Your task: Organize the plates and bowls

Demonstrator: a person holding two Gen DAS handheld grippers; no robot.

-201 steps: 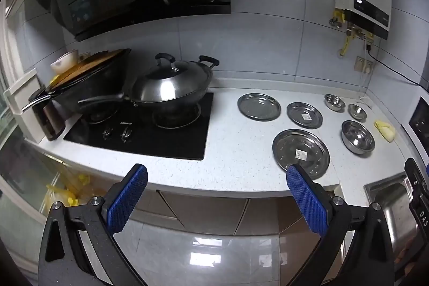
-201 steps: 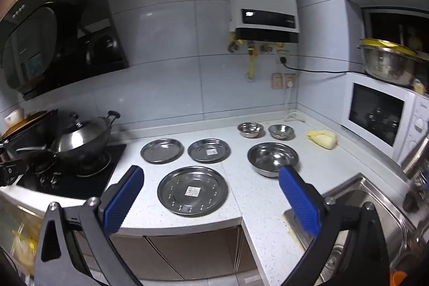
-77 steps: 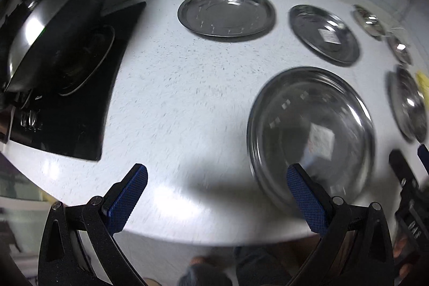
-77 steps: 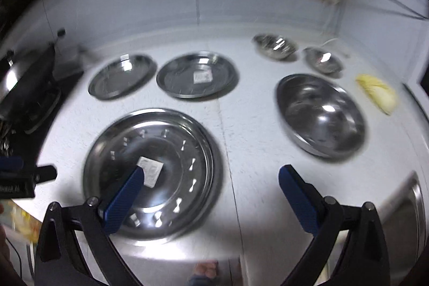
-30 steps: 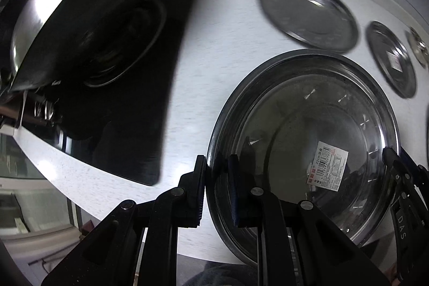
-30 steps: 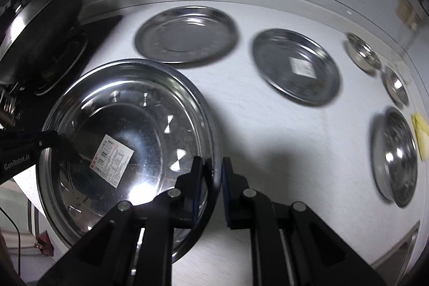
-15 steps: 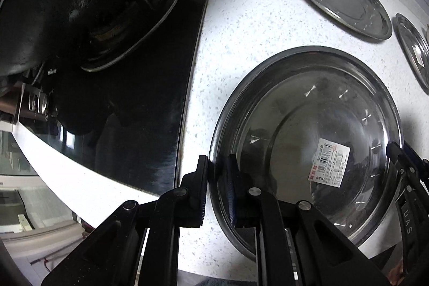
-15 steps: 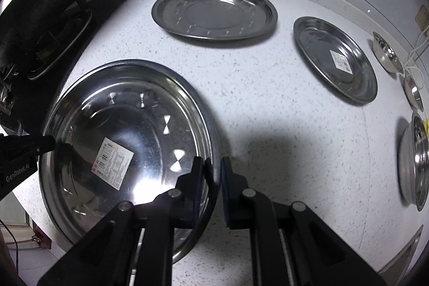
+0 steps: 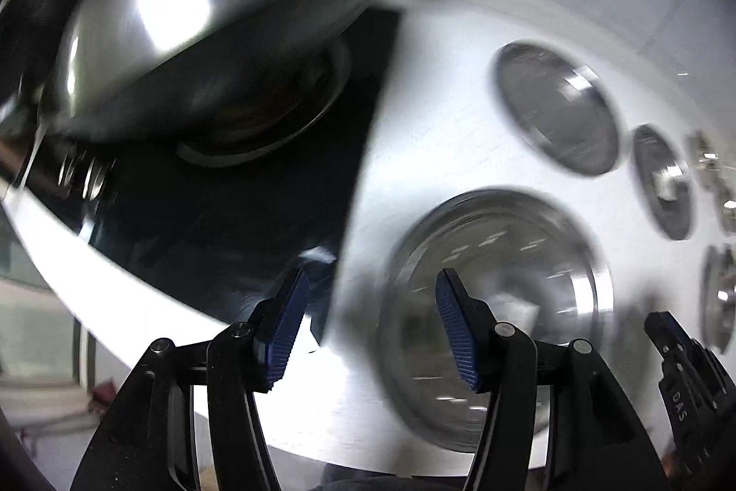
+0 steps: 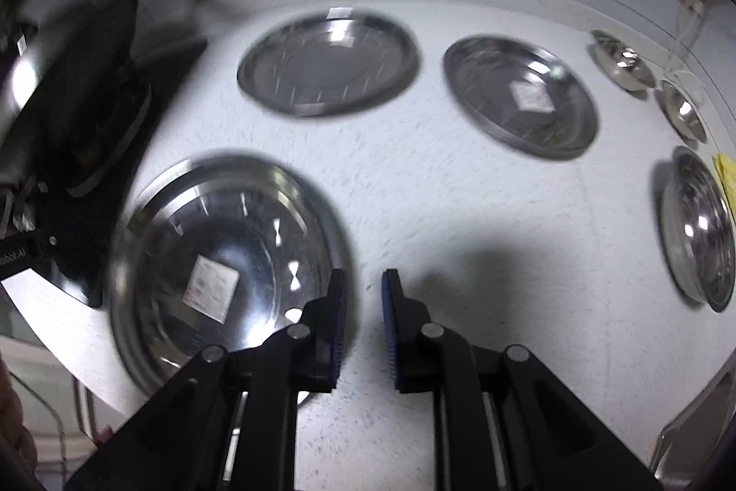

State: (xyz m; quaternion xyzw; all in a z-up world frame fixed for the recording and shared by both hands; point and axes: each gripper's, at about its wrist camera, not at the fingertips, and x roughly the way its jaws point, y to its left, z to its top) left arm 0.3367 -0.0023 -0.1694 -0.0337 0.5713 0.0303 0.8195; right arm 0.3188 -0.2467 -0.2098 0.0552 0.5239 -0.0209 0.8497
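Observation:
A large steel plate with a white label lies flat on the white counter, beside the black hob. My left gripper hovers over the plate's left edge. Its jaws are opening, and the rim shows below the gap, clear of both pads. My right gripper hangs over the plate's right edge. Its jaws are nearly together, with only bare counter showing in the narrow slit. Two smaller plates lie further back. Both views are blurred by motion.
A steel wok sits on the hob at the left. A large bowl and two small bowls stand at the right near a yellow cloth. A sink corner shows at the lower right.
Both grippers have let go of the large plate's rim and risen away from it. The left jaws have spread wide apart. The plate now rests on the counter.

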